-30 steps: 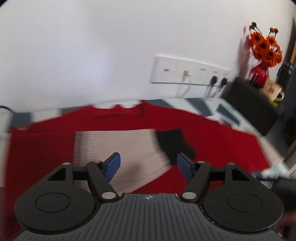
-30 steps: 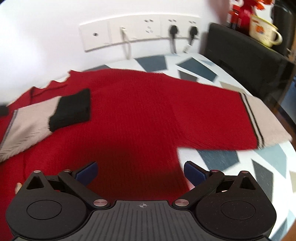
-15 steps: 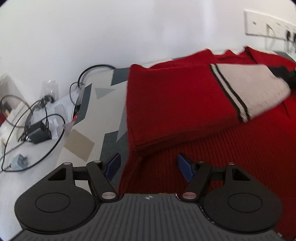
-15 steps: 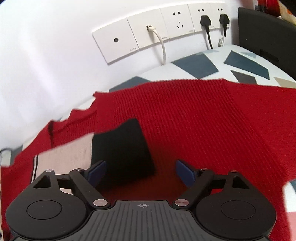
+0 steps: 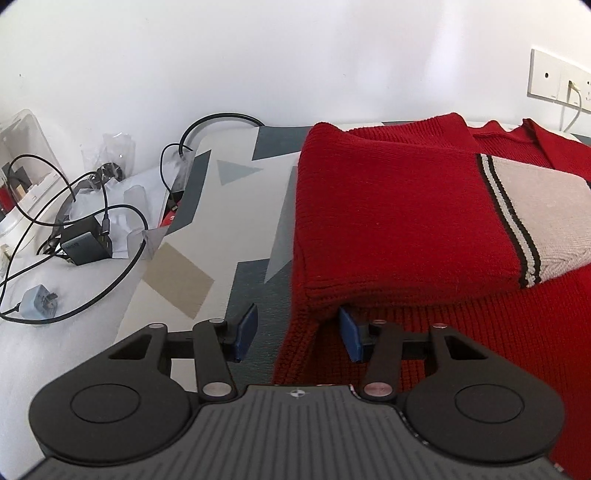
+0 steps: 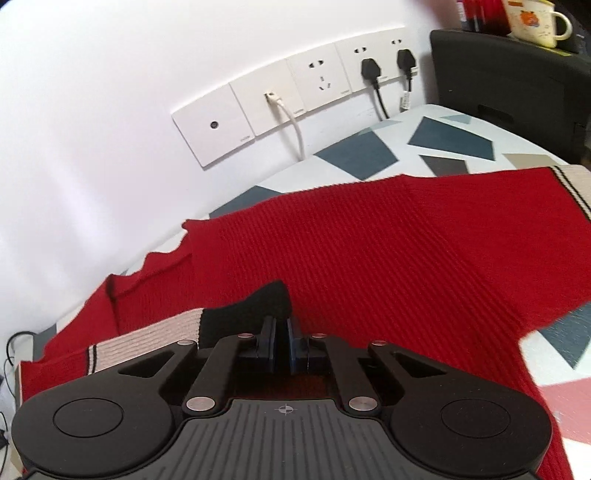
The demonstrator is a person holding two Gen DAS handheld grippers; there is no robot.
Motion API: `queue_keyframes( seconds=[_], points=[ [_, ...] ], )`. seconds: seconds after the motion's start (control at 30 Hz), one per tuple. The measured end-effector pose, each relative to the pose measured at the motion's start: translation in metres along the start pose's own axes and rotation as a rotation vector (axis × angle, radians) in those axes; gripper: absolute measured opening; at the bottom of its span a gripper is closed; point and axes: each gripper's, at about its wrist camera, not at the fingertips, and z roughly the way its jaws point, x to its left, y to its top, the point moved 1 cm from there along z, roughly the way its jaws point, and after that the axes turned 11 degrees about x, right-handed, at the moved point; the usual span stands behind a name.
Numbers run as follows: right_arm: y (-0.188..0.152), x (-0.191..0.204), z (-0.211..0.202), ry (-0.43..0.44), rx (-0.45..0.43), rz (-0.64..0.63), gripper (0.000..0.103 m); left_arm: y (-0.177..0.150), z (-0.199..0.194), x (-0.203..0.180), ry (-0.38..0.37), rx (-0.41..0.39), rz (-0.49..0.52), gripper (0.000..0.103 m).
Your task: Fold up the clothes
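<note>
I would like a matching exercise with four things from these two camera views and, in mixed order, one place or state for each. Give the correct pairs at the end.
Things:
1. mug
2. power adapter
3. folded sleeve
4. right gripper

Places or states:
A. lies across the sweater's body
B. stands on the black box by the wall
C. jaws shut at the black cuff
D. lies among black cables beside the patterned table

Pairs: 1-B, 2-D, 3-A, 4-C

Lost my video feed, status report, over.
Left claw closing around the red sweater side edge. Right claw shut at the black cuff, grip unclear. One sleeve folded. Nothing in the way.
</note>
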Motion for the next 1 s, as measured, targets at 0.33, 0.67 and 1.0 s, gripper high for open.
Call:
queue_keyframes(
  seconds=[0.33, 0.67, 1.0],
  points=[
    [-0.017, -0.018, -0.001, -0.060, -0.038, 0.023, 0.050, -0.003, -0.024, -0.013, -0.082, 0.021, -0.014, 0.064],
    [-0.016, -0.144, -0.071, -0.169, -0.344, 0.489, 0.053, -0.010, -0.046, -0.091, -0.281, 0.031, 0.030, 0.077],
    [0.000, -0.266, -0.086, -0.216, -0.399, 0.823, 0.051, 0.003, -0.034, -0.144, -0.238, 0.062, 0.133, 0.078]
  ],
)
